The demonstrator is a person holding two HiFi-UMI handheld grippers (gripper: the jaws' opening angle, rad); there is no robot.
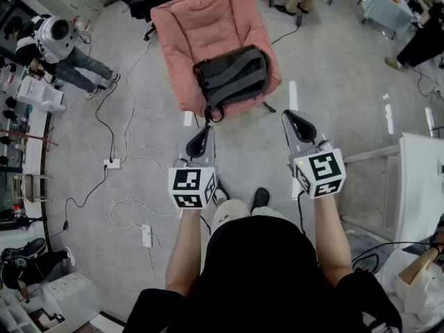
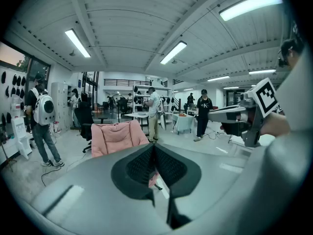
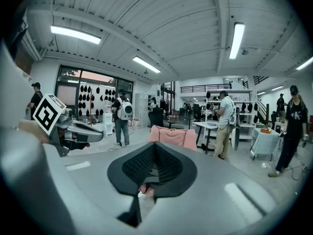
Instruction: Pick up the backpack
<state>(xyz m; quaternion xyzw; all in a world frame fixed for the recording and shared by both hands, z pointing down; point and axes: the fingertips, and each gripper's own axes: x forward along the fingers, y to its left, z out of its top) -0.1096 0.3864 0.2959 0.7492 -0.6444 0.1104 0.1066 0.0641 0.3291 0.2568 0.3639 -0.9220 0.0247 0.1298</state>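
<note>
Backpack [image 1: 232, 78] on pink chair [image 1: 208, 26], seen in head view alone

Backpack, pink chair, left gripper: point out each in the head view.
backpack [image 1: 232, 78], head view, middle of its grey body.
pink chair [image 1: 208, 19], head view, bare backrest cushion.
left gripper [image 1: 202, 134], head view, tips of its shut jaws.

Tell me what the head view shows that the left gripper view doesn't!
Only the head view: the grey backpack lying on the chair seat, and cables on the floor. Only the left gripper view: the ceiling lights high above. Both: the pink chair, the left gripper and the right gripper, each with its fingers shut and nothing in them.
</note>
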